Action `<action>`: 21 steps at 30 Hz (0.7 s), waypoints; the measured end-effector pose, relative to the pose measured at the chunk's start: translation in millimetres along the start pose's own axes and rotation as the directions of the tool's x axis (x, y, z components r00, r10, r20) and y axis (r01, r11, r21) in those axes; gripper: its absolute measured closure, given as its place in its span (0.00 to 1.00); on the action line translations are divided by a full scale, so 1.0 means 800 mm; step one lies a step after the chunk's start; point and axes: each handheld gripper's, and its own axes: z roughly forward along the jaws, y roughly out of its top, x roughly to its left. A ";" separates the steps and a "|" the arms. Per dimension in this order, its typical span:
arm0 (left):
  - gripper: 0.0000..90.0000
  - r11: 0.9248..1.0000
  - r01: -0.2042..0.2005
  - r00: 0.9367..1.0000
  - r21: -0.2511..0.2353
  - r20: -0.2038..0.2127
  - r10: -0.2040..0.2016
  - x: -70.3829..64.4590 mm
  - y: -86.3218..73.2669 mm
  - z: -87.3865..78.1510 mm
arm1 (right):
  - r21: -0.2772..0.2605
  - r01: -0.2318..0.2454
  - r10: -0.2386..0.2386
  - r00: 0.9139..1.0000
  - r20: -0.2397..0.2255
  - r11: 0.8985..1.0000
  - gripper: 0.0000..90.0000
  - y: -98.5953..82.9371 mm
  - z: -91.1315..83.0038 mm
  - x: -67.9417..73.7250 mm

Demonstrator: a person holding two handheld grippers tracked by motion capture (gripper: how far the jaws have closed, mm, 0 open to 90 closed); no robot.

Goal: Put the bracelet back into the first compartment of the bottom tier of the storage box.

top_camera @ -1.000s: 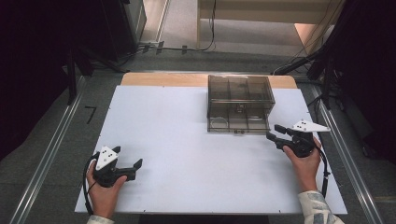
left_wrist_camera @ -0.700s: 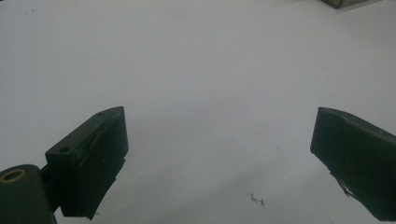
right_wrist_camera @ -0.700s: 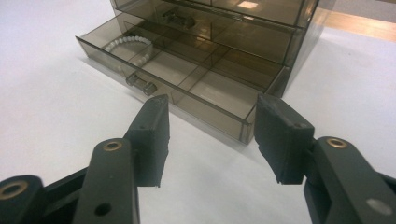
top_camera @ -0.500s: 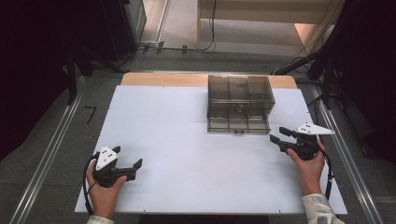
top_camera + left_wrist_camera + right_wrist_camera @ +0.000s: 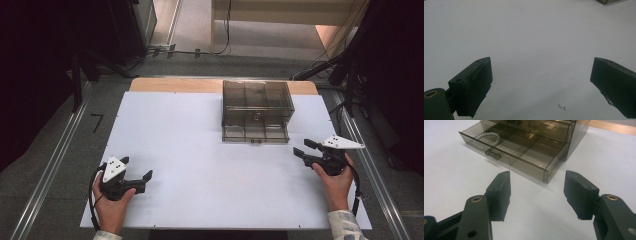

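A smoky transparent drawer box (image 5: 257, 110) stands at the back right of the white table (image 5: 200, 150). Its bottom drawer (image 5: 511, 150) is pulled out a little, with a small handle (image 5: 493, 154) at the front. A white beaded ring (image 5: 489, 137) lies in the drawer's left compartment. My right gripper (image 5: 304, 148) rests to the right of the box, open and empty, its jaws turned toward the drawer's corner (image 5: 537, 192). Near the front left corner my left gripper (image 5: 136, 172) lies low over the bare table (image 5: 541, 82), open with nothing between its jaws.
A wooden strip (image 5: 165, 84) runs along the table's far edge. Metal rails (image 5: 47, 170) flank both sides, and black stands and cables (image 5: 340, 65) crowd the floor behind. Wide bare tabletop lies between the two grippers.
The right gripper has drawn back toward the front right, away from the drawer box. The left gripper has stayed put.
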 end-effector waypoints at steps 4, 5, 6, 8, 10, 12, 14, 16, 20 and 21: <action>0.05 1.000 -0.001 1.000 0.000 -0.001 0.001 0.000 0.000 0.000 | -0.003 0.004 -0.004 1.000 0.006 1.000 0.39 -0.003 -0.003 -0.001; 0.05 1.000 -0.002 1.000 -0.001 -0.001 0.002 0.000 0.000 0.000 | -0.004 0.005 -0.005 1.000 0.006 1.000 0.39 -0.004 -0.003 -0.002; 0.05 1.000 -0.002 1.000 -0.001 -0.001 0.002 0.000 0.000 0.000 | -0.004 0.004 -0.004 1.000 0.007 1.000 0.39 -0.005 -0.004 -0.002; 0.05 1.000 -0.001 1.000 0.000 -0.001 0.001 0.000 0.000 0.000 | -0.003 0.001 -0.001 1.000 0.010 1.000 0.38 -0.006 -0.005 -0.003; 0.05 1.000 -0.001 1.000 0.000 0.000 0.001 0.000 0.000 0.000 | -0.004 0.003 -0.003 1.000 0.014 1.000 0.38 -0.008 -0.007 -0.004; 0.05 1.000 -0.001 1.000 0.000 0.000 0.001 0.000 0.000 0.000 | -0.003 0.003 -0.003 1.000 0.014 1.000 0.38 -0.009 -0.008 -0.005; 0.05 1.000 -0.001 1.000 -0.001 0.000 0.001 0.000 0.000 0.000 | -0.005 0.002 -0.002 1.000 0.014 1.000 0.38 -0.011 -0.011 -0.007; 0.05 1.000 -0.002 1.000 -0.001 0.000 0.002 0.000 0.000 0.000 | -0.007 0.003 -0.002 1.000 0.016 1.000 0.37 -0.013 -0.013 -0.007; 0.05 1.000 -0.001 1.000 -0.002 0.001 0.001 0.000 0.000 0.000 | -0.012 -0.001 0.002 1.000 0.019 1.000 0.37 -0.017 -0.020 -0.010; 0.05 1.000 -0.001 1.000 -0.003 0.001 0.001 0.000 0.000 0.000 | -0.014 0.000 0.001 1.000 0.018 1.000 0.37 -0.018 -0.022 -0.011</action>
